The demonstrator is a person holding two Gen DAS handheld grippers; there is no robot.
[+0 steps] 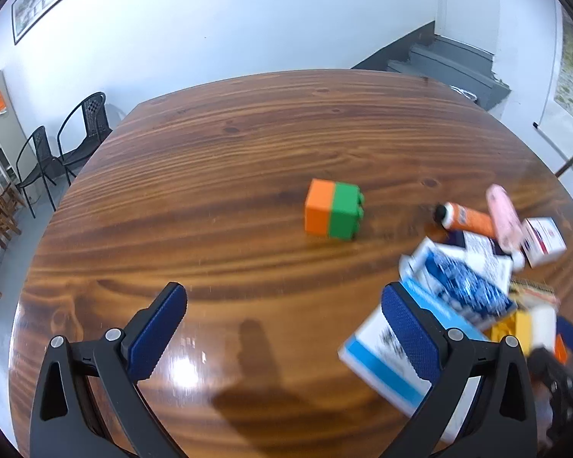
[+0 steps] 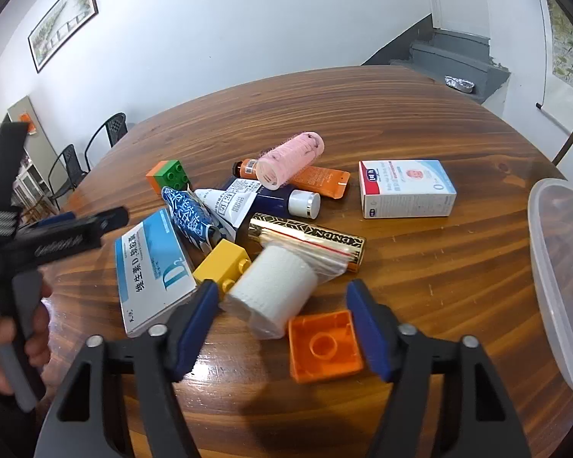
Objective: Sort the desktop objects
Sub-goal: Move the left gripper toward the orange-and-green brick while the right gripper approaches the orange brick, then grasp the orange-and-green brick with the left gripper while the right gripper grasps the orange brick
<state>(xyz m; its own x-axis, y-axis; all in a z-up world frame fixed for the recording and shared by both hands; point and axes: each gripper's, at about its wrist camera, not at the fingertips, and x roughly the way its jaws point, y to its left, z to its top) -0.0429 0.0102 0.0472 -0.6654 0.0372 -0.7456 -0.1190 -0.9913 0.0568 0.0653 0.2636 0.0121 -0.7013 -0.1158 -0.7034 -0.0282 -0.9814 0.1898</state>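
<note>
In the right wrist view my right gripper is open low over the pile's near edge. A white roll and an upturned orange brick lie between its fingers; the right finger is at the brick's edge. Behind them are a yellow brick, a blue-and-white box, a gold box and a pink roll. My left gripper is open and empty above bare wood. An orange-and-green brick stands ahead of it.
A clear plastic container sits at the right table edge. A white medicine box, an orange tube and a dark bottle lie in the pile. A person's hand holds the left tool. Black chairs stand beyond the table.
</note>
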